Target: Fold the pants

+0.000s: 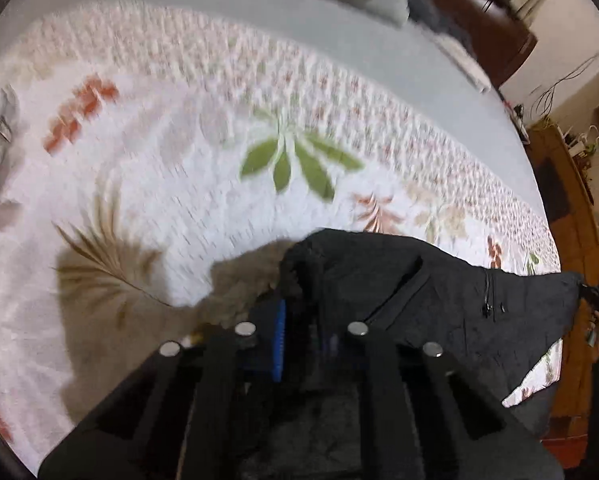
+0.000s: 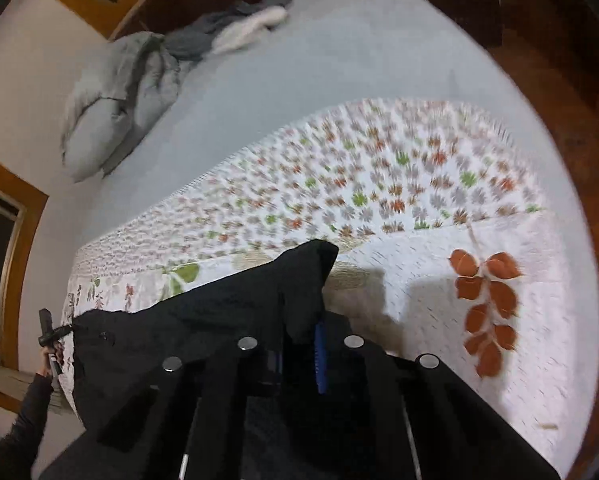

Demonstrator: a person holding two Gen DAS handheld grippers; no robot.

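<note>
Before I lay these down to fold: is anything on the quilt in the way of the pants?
Nothing visible. Both grippers, left and right, hold the black pants above bare floral quilt. The pillow and crumpled clothes lie far off, beyond the quilt.

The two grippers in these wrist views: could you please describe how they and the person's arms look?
Both the left gripper and the right gripper are matte black, with angular linkage bars capped by round silver pins. Each has a ridged bright blue pad on one of its fingers. From a distance each looks like a slim black handheld tool. The person's arm wears a dark long sleeve. No cables are visible.
</note>
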